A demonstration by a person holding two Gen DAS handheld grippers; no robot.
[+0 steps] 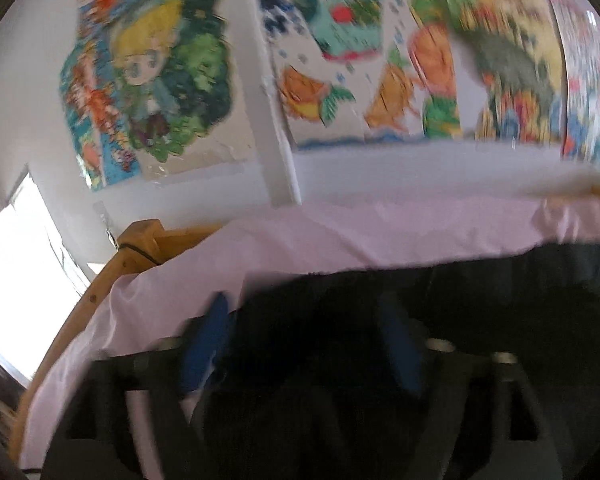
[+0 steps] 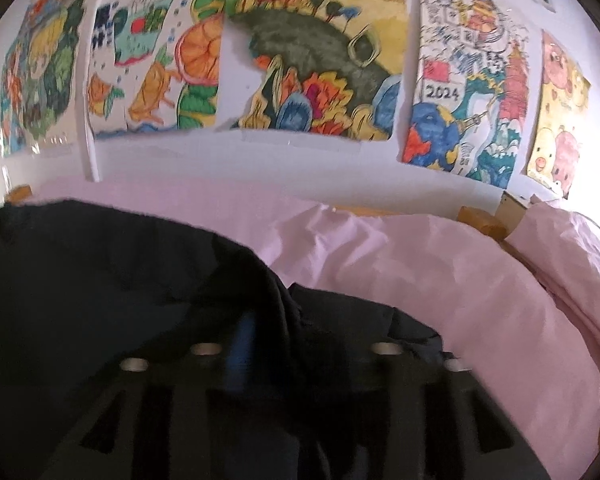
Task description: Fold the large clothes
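A large dark garment (image 1: 460,300) lies spread on the pink bed sheet (image 1: 300,240). The left wrist view is blurred. My left gripper (image 1: 304,344) hovers over the garment's near left part, open, its blue pads (image 1: 207,344) set wide apart and pressing on nothing. In the right wrist view the same dark garment (image 2: 99,272) fills the left and lower middle. My right gripper (image 2: 300,356) is open over its right edge. A raised fold of the cloth lies loose between the jaws, and only one of the blue pads (image 2: 243,344) shows; the other is lost in the dark cloth.
The bed's wooden frame (image 1: 139,240) runs along the left and back edges. A pink pillow or bunched bedding (image 2: 572,264) lies at the right. Coloured drawings (image 2: 320,60) cover the white wall behind the bed. A bright window (image 1: 15,280) is at the far left.
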